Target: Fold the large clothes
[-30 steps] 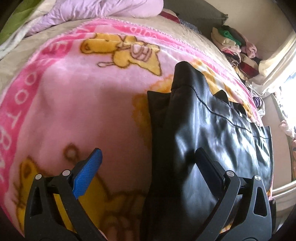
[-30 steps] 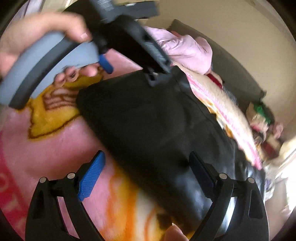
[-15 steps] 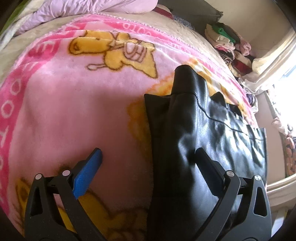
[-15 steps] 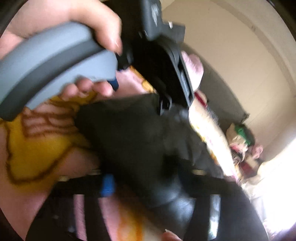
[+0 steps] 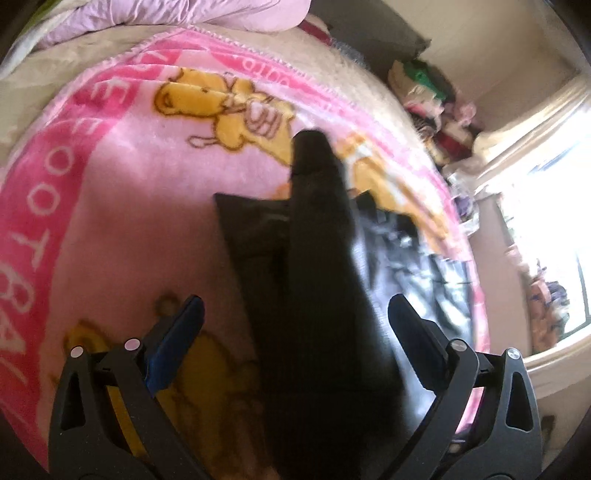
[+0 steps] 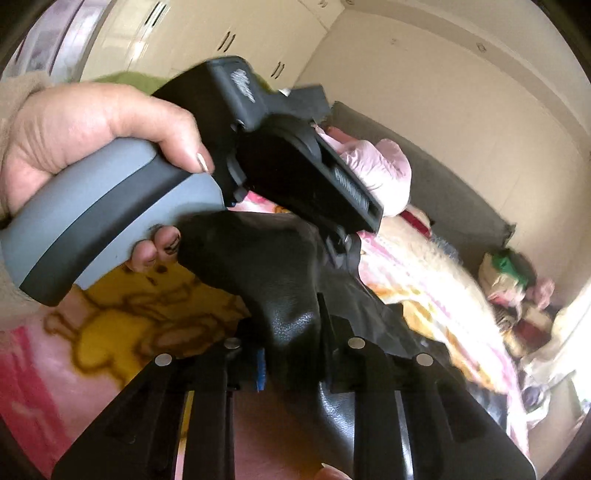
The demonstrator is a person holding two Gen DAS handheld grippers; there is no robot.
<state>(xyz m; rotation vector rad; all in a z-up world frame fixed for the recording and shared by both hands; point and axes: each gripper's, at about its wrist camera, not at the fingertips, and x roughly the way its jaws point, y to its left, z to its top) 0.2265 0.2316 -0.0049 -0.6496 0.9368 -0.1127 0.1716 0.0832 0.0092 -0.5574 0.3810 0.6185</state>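
A black leather garment (image 5: 317, 258) lies on the pink cartoon blanket (image 5: 122, 206). A fold of it rises as a dark, blurred ridge between the fingers of my left gripper (image 5: 295, 317), which stand wide open and do not press it. In the right wrist view my right gripper (image 6: 291, 354) has its jaws closing, pinching a raised fold of the black garment (image 6: 288, 314). Just beyond it, a hand (image 6: 92, 122) holds the left gripper's grey handle (image 6: 110, 218). Its fingertips are hidden behind the cloth there.
A lilac quilt (image 5: 177, 14) lies bunched at the bed's far end. Folded clothes (image 5: 432, 96) are piled by the wall at the right, next to a bright window (image 5: 546, 221). A dark headboard (image 6: 461, 199) and cream cupboards (image 6: 229, 33) stand behind.
My right gripper went from wide open to pinched on a fold of the garment and rose with it. The left gripper lifted, and the fold now stands up between its open fingers.
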